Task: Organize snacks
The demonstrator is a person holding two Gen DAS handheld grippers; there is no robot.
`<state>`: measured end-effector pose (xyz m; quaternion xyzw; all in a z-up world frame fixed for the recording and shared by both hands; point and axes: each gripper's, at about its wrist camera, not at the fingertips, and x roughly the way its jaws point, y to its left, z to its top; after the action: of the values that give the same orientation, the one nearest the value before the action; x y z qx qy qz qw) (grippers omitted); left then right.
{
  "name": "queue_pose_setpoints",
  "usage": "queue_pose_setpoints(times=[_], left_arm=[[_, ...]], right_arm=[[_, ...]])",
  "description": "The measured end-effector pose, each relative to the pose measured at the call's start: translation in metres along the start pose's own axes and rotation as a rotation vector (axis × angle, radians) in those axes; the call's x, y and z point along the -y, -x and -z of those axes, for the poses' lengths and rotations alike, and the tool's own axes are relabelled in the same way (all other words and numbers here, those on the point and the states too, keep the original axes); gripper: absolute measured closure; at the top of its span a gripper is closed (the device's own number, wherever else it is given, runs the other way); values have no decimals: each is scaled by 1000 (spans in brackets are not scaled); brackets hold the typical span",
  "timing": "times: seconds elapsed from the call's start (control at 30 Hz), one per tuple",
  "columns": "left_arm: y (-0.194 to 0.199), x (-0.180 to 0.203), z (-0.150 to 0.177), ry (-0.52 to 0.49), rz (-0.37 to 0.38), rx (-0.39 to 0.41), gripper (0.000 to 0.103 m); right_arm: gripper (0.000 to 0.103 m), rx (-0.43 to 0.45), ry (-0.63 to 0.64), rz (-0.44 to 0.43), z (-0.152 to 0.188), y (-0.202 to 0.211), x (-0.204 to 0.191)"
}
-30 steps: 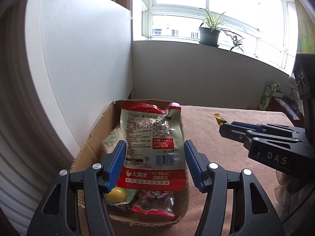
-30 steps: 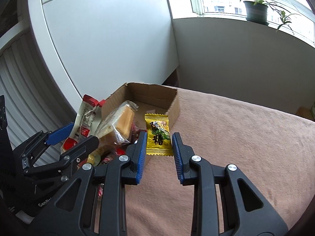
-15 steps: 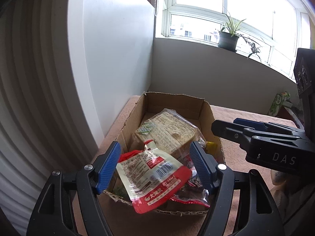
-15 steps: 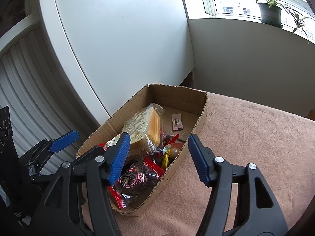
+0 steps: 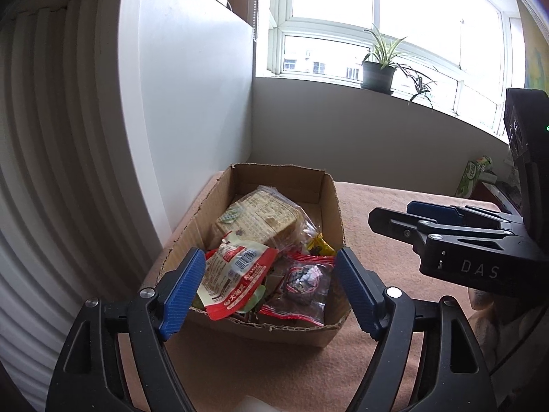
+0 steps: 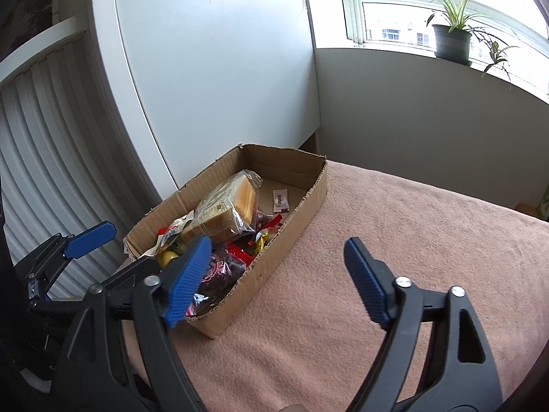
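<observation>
The left tongs (image 5: 269, 290) hang nearest the camera, just before the near end of the cardboard box (image 5: 338, 206). Their blue pads (image 5: 182, 290) are spreading wider, and nothing is pinched between them; the snacks seen through the gap lie down inside the box. The right tongs (image 6: 276, 279) are also spreading, with only the pink cloth of the tabletop (image 6: 394, 240) behind their gap. Their left pad (image 6: 188, 279) overlaps the box's near corner in the picture, while the other pad stands over bare cloth to the right of the box.

The box sits on the tabletop, its left long side close to a white panel (image 5: 185, 103). At its near end a red and white pouch (image 5: 236, 274) leans over the front edge, and just right of it lies a clear packet with red trim (image 5: 302, 281). Behind those a yellow candy wrapper (image 5: 319, 244) rests by the right wall. In the middle a bagged slab of bread or cake (image 5: 257, 218) is propped on the pile. Beyond it, on the bare floor at the box's far end, lies a small white sachet (image 6: 280, 201).

Past the box rises a grey wall, and on the windowsill above stands a potted plant (image 5: 377, 75).
</observation>
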<state>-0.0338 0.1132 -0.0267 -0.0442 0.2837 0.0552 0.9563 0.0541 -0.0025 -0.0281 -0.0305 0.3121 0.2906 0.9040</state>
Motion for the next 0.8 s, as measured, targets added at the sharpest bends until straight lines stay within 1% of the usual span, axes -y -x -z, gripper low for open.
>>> queue_pose_setpoints(times=[0.17, 0.3, 0.5, 0.6, 0.8], left_arm=[[0, 3, 6, 2, -2, -14, 23], [0, 0, 8, 32, -7, -30, 21], [1, -2, 8, 52, -12, -25, 21], [1, -1, 7, 52, -13, -24, 21], [5, 3, 7, 34, -15, 3, 21]], right_arm=[[15, 15, 31, 45, 7, 9, 3], [14, 2, 30, 65, 11, 7, 9], [13, 2, 27, 79, 14, 9, 14], [13, 7, 24, 83, 14, 10, 15], [13, 4, 25, 90, 15, 10, 16]])
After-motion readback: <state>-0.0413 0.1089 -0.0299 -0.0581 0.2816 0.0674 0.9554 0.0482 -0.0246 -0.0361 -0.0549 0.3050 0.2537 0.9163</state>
